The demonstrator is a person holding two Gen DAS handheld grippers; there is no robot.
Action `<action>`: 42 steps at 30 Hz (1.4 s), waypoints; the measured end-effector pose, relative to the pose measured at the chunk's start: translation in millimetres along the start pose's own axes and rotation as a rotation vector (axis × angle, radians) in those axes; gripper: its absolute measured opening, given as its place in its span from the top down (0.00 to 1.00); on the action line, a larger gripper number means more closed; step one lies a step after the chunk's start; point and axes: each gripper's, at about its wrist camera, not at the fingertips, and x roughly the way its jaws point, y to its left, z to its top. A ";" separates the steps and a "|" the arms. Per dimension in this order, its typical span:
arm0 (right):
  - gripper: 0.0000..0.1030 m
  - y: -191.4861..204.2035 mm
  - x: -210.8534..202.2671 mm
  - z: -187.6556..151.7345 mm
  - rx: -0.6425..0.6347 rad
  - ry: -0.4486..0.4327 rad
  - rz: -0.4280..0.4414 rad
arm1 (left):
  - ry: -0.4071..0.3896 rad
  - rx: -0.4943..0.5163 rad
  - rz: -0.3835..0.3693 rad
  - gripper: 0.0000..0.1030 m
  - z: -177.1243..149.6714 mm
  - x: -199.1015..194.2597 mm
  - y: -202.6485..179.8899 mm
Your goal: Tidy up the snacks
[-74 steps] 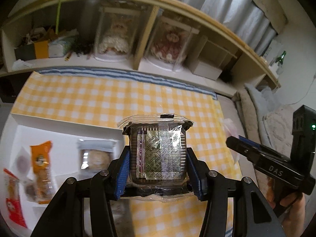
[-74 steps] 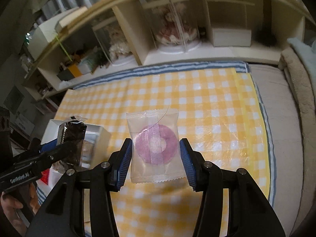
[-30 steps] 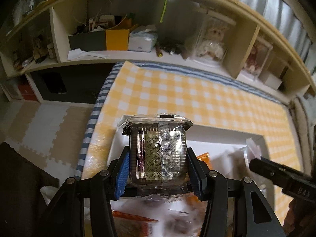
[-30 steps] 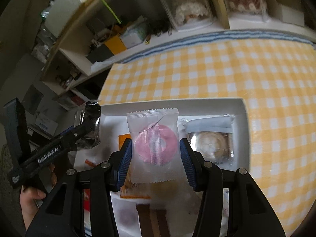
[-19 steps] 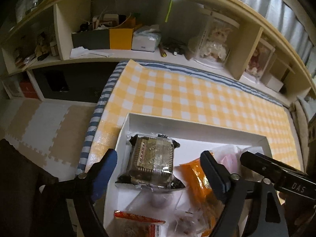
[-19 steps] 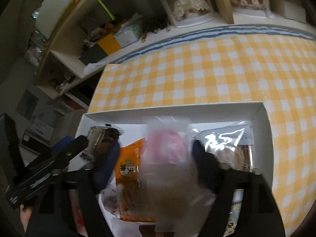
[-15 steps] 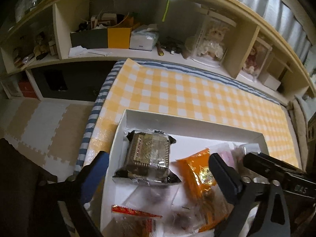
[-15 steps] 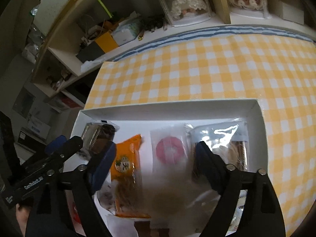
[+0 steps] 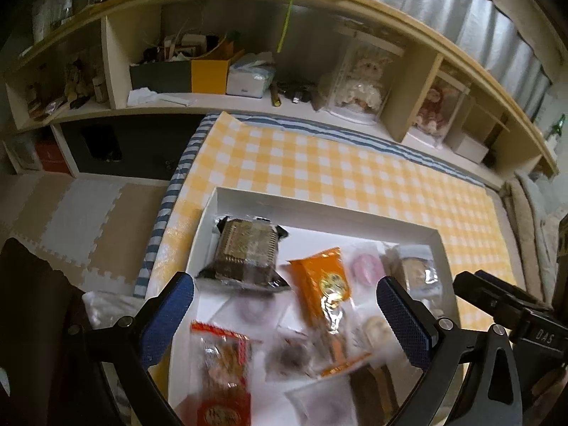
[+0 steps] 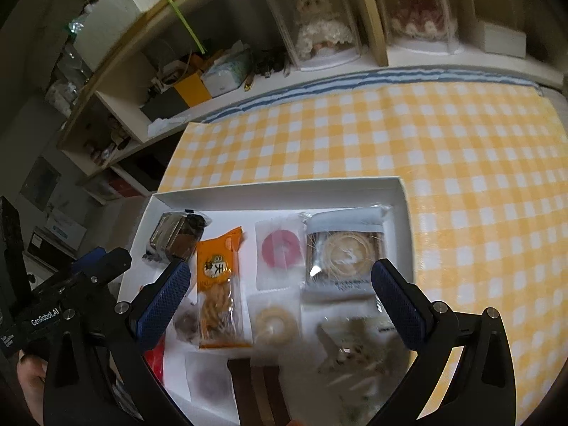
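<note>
The white box sits on a yellow-and-white checked cloth and holds wrapped snacks. In its far left corner lies a dark brown ridged cake in clear crinkled wrap. Next to it along the far side come an orange packet with a round gold label, a pink ring in a clear packet, and a pale round pastry in a clear bag with a white top edge. Nearer the camera are a cream ring, a small dark round sweet and a red-edged packet of crackers — the closest items are blurred and cannot be told apart.

The left gripper stands wide with nothing between its blue pads; its jaws have just been opening. The brown cake lies just beyond its left pad, free of it. The right gripper is also spread wide and empty, its jaws likewise just opened — the pink ring lies in the box beyond and between its fingers, untouched.

Counted: one box, two grippers, one brown cake, one orange packet, one pink ring, one cream ring, one pastry bag.
</note>
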 end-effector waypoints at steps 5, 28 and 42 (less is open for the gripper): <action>0.00 -0.1 -32.0 -6.8 -0.022 -0.027 -0.024 | -0.024 0.027 0.022 0.00 -6.4 -35.2 -19.5; 0.00 -1.4 -170.2 -76.4 -0.079 -0.183 -0.088 | -0.132 0.099 0.003 0.00 -95.1 -212.4 -79.3; 0.00 4.2 -209.6 -128.6 -0.158 -0.258 -0.145 | -0.177 0.136 0.047 0.00 -163.2 -266.6 -72.6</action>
